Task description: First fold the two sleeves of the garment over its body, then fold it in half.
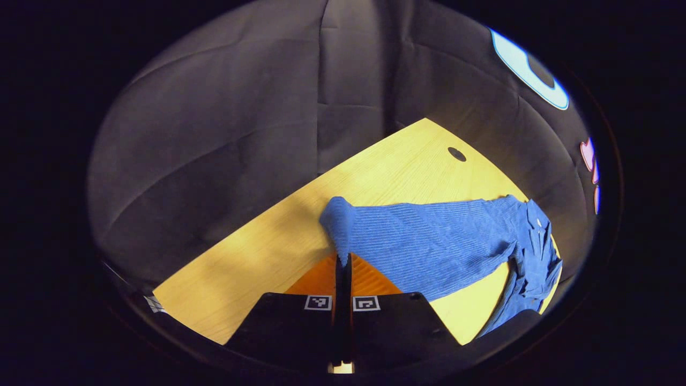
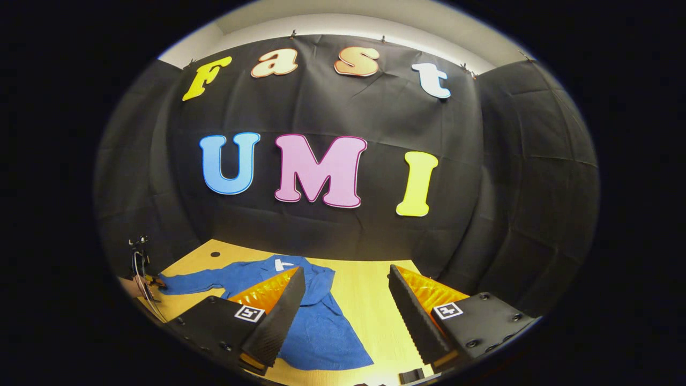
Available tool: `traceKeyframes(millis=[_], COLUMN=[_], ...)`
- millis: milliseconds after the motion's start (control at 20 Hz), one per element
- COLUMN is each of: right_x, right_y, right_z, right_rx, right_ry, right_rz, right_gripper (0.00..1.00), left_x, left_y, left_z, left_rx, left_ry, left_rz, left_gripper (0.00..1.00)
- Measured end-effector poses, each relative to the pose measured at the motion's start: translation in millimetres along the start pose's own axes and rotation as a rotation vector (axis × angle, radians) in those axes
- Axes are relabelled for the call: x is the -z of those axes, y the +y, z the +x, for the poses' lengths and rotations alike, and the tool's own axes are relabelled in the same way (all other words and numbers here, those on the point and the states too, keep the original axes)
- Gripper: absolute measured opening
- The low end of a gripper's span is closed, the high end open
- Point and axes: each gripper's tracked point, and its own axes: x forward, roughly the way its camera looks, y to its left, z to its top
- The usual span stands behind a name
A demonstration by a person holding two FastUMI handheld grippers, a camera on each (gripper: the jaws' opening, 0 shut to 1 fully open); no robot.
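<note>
Slippage is the main worry at this stage, since the left gripper [image 1: 343, 262] has its fingers pinched together on the cuff end of one sleeve [image 1: 429, 241] of the blue shirt [image 2: 316, 321], and the bite looks to take in only the very edge of the cloth. The shirt lies spread on the wooden table [image 1: 257, 252], its body toward the far side in the left gripper view and the held sleeve stretched out across the tabletop, away from the body. If the sleeve is swung over the body too fast, or lifted too low, the thin grip could let go and drop the sleeve short of the body, or the drag could pull the whole shirt sideways and bunch its collar end near the table edge. The right gripper [image 2: 345, 300] hovers above the table with its fingers spread wide and nothing between them; in its own view the shirt's body lies under its left finger, and the other hand [image 2: 131, 287] shows far off at the sleeve tip. With nothing pinning the body, a shift there seems likely. The other sleeve cannot be made out clearly.
</note>
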Motion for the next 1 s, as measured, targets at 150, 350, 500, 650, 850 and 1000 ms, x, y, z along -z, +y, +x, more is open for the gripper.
traceKeyframes(millis=[150,350,500,650,850,1000], right_x=[2,11,17,24,38,56], right_y=[-10,-21,-27,-40,-64,-87], right_z=[2,5,9,17,22,25], right_rx=[0.019,0.034,0.033,0.049,0.070,0.088], right_ry=[0.000,0.011,0.016,0.030,0.045,0.067], right_rz=[0.027,0.026,0.033,0.054,0.054,0.046], right_gripper=[0.98,0.98,0.98,0.98,0.98,0.98], left_x=[1,-19,-22,-17,17,57], left_y=[-12,-72,-149,-237,-375,-464], left_z=[-12,-45,-73,-107,-142,-152], left_rx=[0.007,0.093,0.217,0.346,0.533,0.639], left_ry=[-0.021,-0.125,-0.191,-0.251,-0.262,-0.227], left_rz=[-0.023,0.069,0.116,0.178,0.293,0.351], left_gripper=[0.00,0.00,0.00,0.00,0.00,0.00])
